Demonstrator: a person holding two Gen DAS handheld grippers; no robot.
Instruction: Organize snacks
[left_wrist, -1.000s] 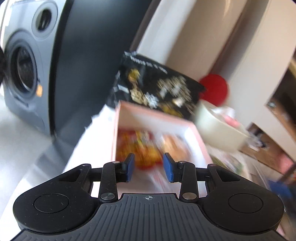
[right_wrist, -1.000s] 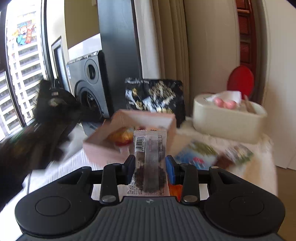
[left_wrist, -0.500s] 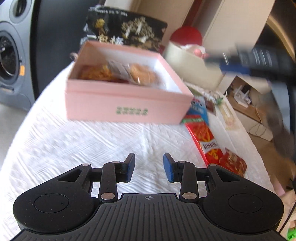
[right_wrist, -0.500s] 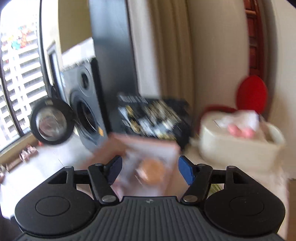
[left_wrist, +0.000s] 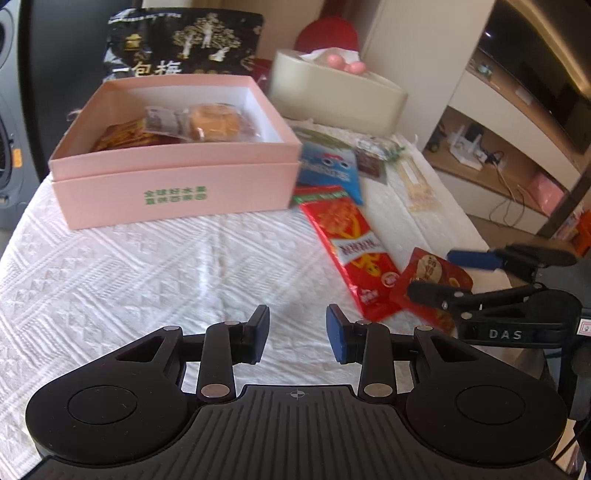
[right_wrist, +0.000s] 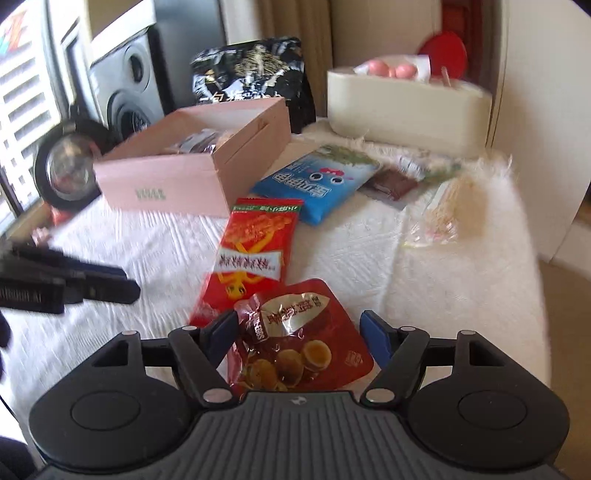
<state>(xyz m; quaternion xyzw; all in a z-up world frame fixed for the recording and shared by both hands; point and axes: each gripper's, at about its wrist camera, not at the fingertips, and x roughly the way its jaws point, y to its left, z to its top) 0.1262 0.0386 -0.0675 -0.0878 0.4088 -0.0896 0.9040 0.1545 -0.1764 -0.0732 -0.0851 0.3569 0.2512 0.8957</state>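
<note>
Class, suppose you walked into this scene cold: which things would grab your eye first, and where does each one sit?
The open pink box at the back left of the white cloth, with snacks already inside, stands out first. Then come the red snack packets: a long one lying mid-table, and a smaller pouch sitting between the open fingers of the right claw. Behind the box stands a big black bag, beside a cream tub.

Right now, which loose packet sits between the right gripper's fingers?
The short red pouch picturing round cakes, not the long red packet or blue packet beyond.
</note>
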